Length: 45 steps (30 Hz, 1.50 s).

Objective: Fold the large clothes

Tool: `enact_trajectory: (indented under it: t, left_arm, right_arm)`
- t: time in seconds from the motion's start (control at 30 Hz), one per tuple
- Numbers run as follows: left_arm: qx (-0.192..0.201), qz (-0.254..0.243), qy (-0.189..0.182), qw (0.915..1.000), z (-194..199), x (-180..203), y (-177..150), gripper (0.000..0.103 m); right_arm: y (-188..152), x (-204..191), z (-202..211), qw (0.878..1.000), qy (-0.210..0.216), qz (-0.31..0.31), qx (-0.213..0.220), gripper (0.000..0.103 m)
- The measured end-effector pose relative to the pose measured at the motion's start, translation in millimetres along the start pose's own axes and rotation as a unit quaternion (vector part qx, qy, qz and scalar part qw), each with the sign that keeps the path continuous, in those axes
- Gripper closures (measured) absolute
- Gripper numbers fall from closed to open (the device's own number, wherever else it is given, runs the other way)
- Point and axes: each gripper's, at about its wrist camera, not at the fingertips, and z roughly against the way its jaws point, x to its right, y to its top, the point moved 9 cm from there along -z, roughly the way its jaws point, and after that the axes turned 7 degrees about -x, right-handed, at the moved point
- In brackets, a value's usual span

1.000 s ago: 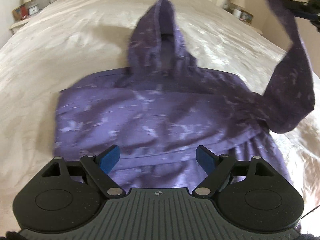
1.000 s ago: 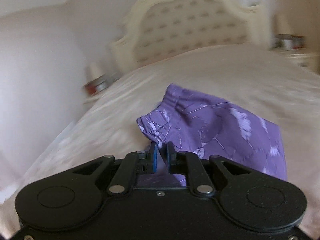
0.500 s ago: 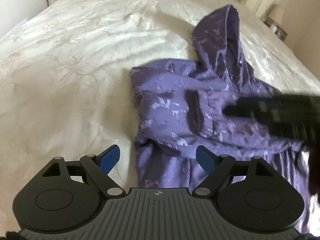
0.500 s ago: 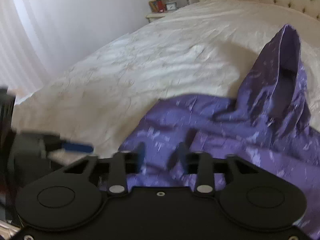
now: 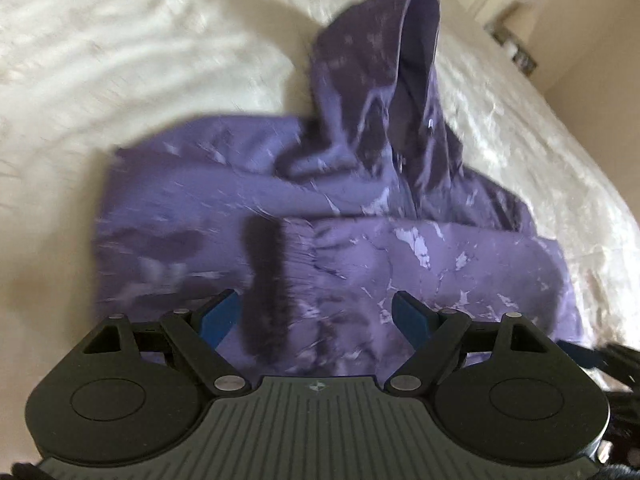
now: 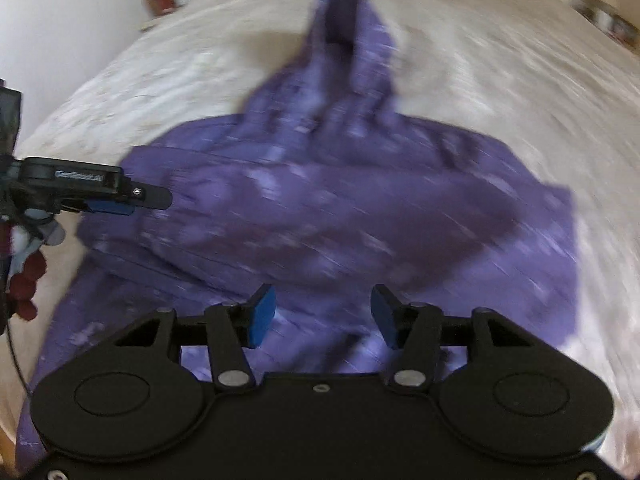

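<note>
Releasing done: right gripper fingers had just opened, nothing between them, sleeve now dropped across the purple hoodie lying on the bed. Left gripper fingers apart, empty. Sleeves look folded; body fold likely next.

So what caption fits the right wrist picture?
Open right gripper above a purple hoodie on a cream bed.

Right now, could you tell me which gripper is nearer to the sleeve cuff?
Left. The left gripper hovers open just above the cuff. The right gripper, whose jaws have just been opening with nothing between them, is farther along the hoodie hem.
</note>
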Motion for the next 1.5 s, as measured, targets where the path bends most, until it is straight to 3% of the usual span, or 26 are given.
enact_trajectory:
  t: [0.1,0.13,0.17,0.2,0.27,0.37,0.43,0.73,0.8,0.9,1.03,1.2,1.3,1.4,1.5]
  left_arm:
    - [-0.026,-0.001,0.008,0.9996,-22,4,0,0.022]
    - [-0.026,-0.004,0.005,0.9996,-25,5,1,0.036]
    - [-0.019,-0.007,0.006,0.9998,-23,7,3,0.073]
    - [-0.010,-0.005,0.020,0.9997,-19,6,5,0.092]
    - [0.010,0.012,0.002,0.9999,-2,10,11,0.094]
    - [0.081,0.019,-0.011,0.9965,49,17,20,0.095]
    - [0.106,0.014,-0.008,0.9942,72,13,21,0.094]
    - [0.051,0.043,0.071,0.9953,49,-38,-4,0.094]
    - [0.035,0.043,0.070,0.9960,48,-43,-7,0.092]
    - [0.009,0.022,0.101,0.9946,39,-45,-8,0.084]
    - [0.055,0.010,0.152,0.9869,63,-33,-3,0.083]
    - [0.110,-0.043,0.169,0.9784,87,20,13,0.080]
    - [0.119,-0.087,0.141,0.9789,85,66,25,0.073]
    - [0.089,-0.126,0.072,0.9854,61,117,34,0.067]
    - [0.052,-0.167,0.007,0.9845,31,173,42,0.061]
  right_arm:
    - [-11,17,2,1.000,-0.010,-0.021,-0.004,0.043]
    - [-15,21,3,1.000,-0.010,-0.029,-0.005,0.043]
    - [-19,24,4,0.999,-0.009,-0.038,-0.006,0.043]
    - [-23,28,5,0.999,-0.007,-0.048,-0.006,0.043]
    - [-30,34,10,0.998,-0.004,-0.062,-0.008,0.043]
    - [-39,41,19,0.998,-0.001,-0.070,-0.006,0.043]
    - [-43,46,23,0.997,-0.002,-0.075,-0.002,0.043]
    - [-40,74,13,0.996,-0.003,-0.093,0.001,0.042]
    - [-36,82,11,0.995,-0.007,-0.099,0.007,0.042]
    - [-29,98,11,0.994,-0.013,-0.112,0.012,0.042]
    - [-26,113,20,0.994,-0.017,-0.109,0.023,0.042]
    - [-30,137,31,0.995,-0.029,-0.096,0.027,0.042]
    - [-33,152,34,0.995,-0.041,-0.082,0.027,0.043]
    - [-33,159,32,0.997,-0.059,-0.036,0.017,0.048]
    - [-31,156,24,0.996,-0.075,0.037,0.017,0.050]
